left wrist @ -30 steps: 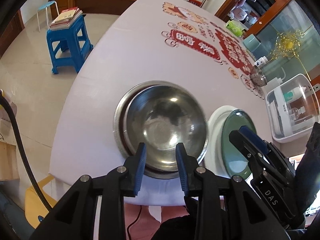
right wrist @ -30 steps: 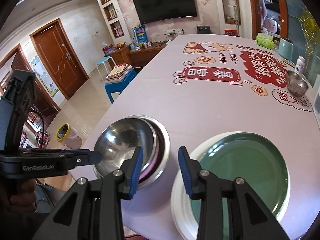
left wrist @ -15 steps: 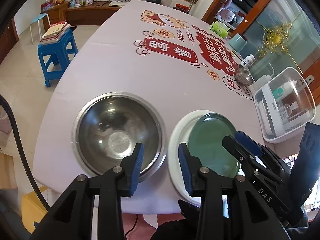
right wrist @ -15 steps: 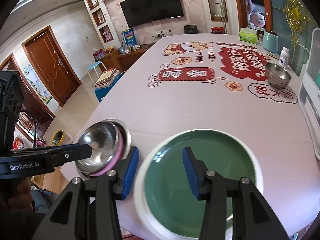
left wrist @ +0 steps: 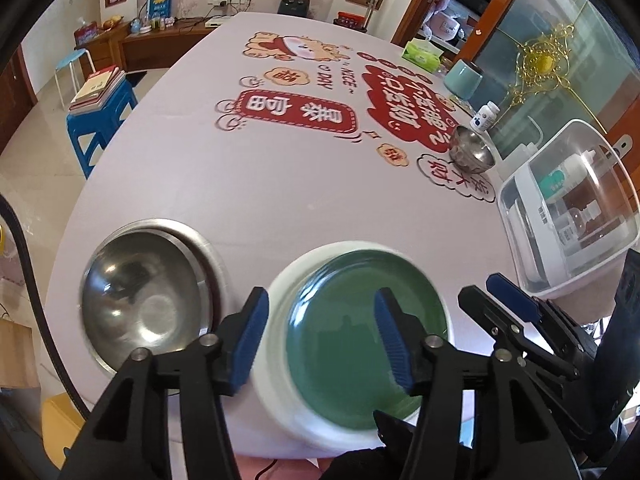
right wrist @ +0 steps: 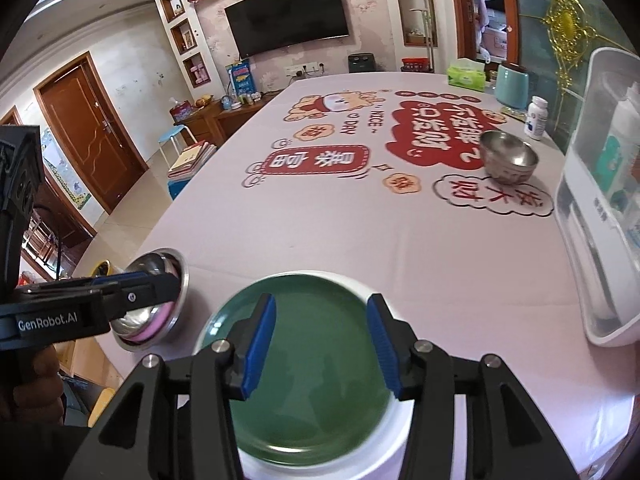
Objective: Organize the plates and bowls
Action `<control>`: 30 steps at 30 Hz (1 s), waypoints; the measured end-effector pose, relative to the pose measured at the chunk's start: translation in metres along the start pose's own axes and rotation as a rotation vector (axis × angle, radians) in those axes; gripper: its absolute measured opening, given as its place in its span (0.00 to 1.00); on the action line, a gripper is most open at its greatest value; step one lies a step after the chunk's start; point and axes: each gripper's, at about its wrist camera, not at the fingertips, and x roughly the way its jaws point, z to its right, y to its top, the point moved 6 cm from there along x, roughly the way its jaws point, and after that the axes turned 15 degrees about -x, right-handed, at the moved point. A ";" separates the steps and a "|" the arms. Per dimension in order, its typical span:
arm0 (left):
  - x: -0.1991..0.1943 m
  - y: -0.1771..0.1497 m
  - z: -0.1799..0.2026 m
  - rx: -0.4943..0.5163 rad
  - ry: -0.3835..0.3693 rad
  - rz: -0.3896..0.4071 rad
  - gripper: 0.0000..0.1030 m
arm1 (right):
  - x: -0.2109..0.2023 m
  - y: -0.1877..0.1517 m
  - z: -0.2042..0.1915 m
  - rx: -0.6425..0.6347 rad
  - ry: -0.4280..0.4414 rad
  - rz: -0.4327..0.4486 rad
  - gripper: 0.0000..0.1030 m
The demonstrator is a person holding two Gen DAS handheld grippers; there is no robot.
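A green plate (left wrist: 366,332) lies on a white plate (left wrist: 280,380) at the table's near edge. To its left, a steel bowl (left wrist: 144,304) sits nested in a steel plate (left wrist: 208,252), with a pink rim showing in the right wrist view (right wrist: 150,326). My left gripper (left wrist: 320,336) is open and empty above the green plate. My right gripper (right wrist: 320,346) is open and empty over the same green plate (right wrist: 316,400). A small steel bowl (right wrist: 508,156) stands far right.
A clear plastic lidded box (left wrist: 572,204) stands at the table's right edge. A teal cup (right wrist: 512,84), a pill bottle (right wrist: 536,118) and a tissue box (right wrist: 466,76) stand at the far right. A blue stool with books (left wrist: 100,112) is left of the table.
Both grippers have opened wider and shifted right, from the steel bowl to over the green plate. The views have tilted up toward the far table.
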 end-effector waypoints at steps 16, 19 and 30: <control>0.040 0.013 0.109 0.105 0.016 -0.018 0.71 | 0.003 -0.003 0.098 0.012 -0.080 0.010 0.46; 0.048 0.022 0.123 0.100 0.031 -0.012 0.71 | 0.005 0.001 0.115 0.021 -0.099 0.022 0.46; 0.074 0.067 0.167 0.110 0.069 0.019 0.71 | 0.029 0.015 0.186 0.232 -0.190 0.000 0.46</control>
